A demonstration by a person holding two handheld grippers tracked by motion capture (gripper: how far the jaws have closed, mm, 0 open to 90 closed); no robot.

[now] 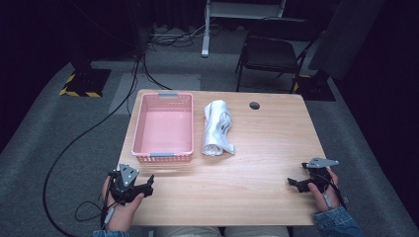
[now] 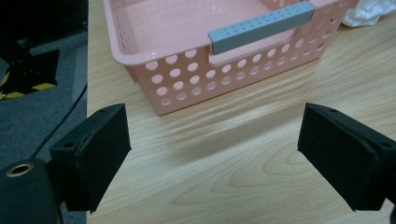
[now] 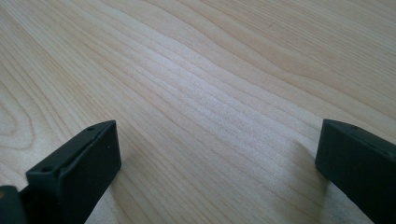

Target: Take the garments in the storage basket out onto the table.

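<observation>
A pink perforated basket (image 1: 163, 126) with grey handles stands empty on the left half of the wooden table (image 1: 257, 173). Beside its right wall lies a rolled white cloth (image 1: 217, 128). My left gripper (image 1: 148, 185) rests at the table's near left corner, open, with nothing between its jaws. In the left gripper view the basket (image 2: 224, 65) is just ahead of the left gripper (image 2: 215, 149), and a bit of the cloth (image 2: 369, 11) peeks at the top right. My right gripper (image 1: 292, 183) sits near the table's right front edge, open over bare wood (image 3: 210, 93).
A round cable hole (image 1: 254, 105) pierces the table's far side. Beyond the table stand a black folding chair (image 1: 272, 54) and a white desk leg (image 1: 206, 29). Black cables (image 1: 89, 133) trail over the grey carpet at left.
</observation>
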